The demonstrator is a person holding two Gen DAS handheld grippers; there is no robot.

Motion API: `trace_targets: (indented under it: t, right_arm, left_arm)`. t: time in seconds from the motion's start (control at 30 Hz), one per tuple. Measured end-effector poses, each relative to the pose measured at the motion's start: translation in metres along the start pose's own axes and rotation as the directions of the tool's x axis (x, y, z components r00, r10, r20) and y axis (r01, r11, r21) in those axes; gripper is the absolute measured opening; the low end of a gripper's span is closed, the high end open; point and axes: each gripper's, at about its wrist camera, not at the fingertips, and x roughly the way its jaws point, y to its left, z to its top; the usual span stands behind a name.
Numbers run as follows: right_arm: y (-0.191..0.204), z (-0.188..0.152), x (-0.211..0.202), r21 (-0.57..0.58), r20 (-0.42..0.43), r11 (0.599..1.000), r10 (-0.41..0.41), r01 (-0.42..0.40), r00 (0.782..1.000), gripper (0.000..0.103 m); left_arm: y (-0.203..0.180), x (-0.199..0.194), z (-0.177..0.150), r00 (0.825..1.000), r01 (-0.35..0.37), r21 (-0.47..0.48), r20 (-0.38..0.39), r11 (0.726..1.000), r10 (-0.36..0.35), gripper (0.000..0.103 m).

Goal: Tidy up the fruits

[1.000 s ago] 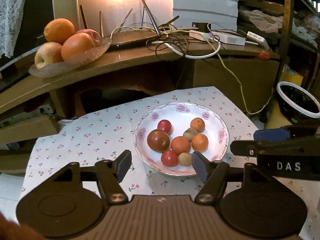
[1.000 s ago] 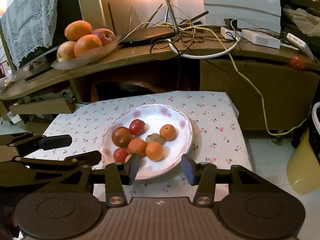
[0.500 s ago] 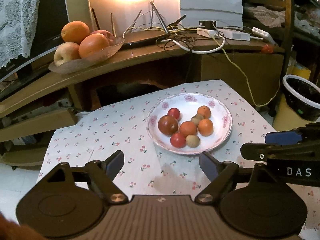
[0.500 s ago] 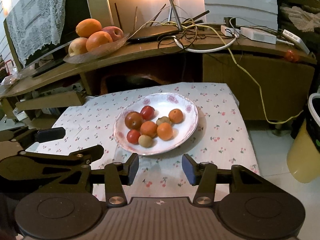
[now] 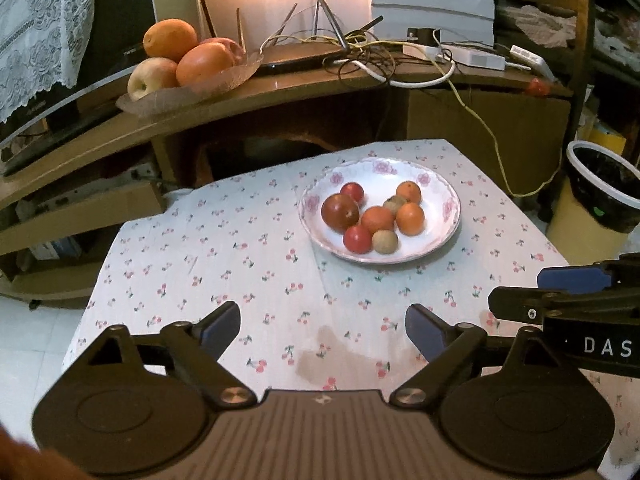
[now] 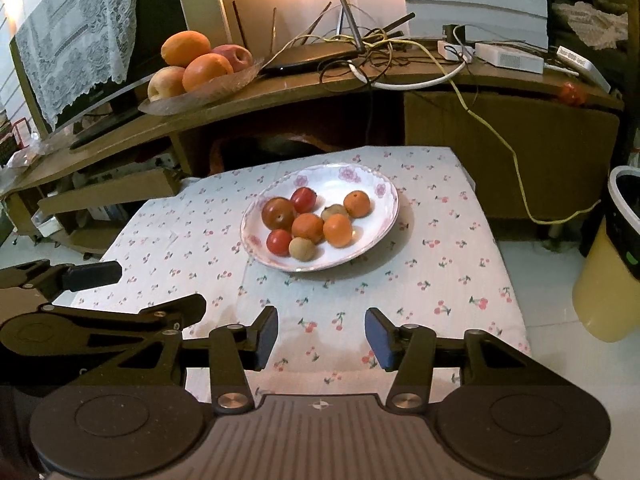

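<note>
Right now both grippers hang over the near edge of the tablecloth [image 5: 224, 248], empty: left gripper [image 5: 322, 328] w/ jaws wide apart, right gripper [image 6: 321, 334] jaws apart too. Small fruits [image 6: 308, 226] sit piled on the plate [image 6: 372, 184], far of both, well apart from either.

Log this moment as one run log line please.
left tongs: open, empty | right tongs: open, empty | plate: eight small fruits, on cherry cloth | contact: none
</note>
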Motion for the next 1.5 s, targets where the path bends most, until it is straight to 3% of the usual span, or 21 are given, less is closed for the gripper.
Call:
trace_targets:
  t: [0.63, 1.5]
  right_arm:
    - [0.017, -0.03, -0.008, -0.033, -0.066, 0.999, -0.01, 0.007, 0.998, 0.05]
    - [0.023, -0.04, -0.011, -0.046, -0.083, 0.999, -0.004, 0.0, 0.997, 0.05]
  left_arm:
    - [0.005, -0.01, -0.034, 0.997, 0.0, -0.028, -0.077, 1.0, -0.002, 0.095]
    - [0.007, -0.014, -0.043, 0.997, -0.011, -0.037, -0.075, 0.999, 0.009, 0.094]
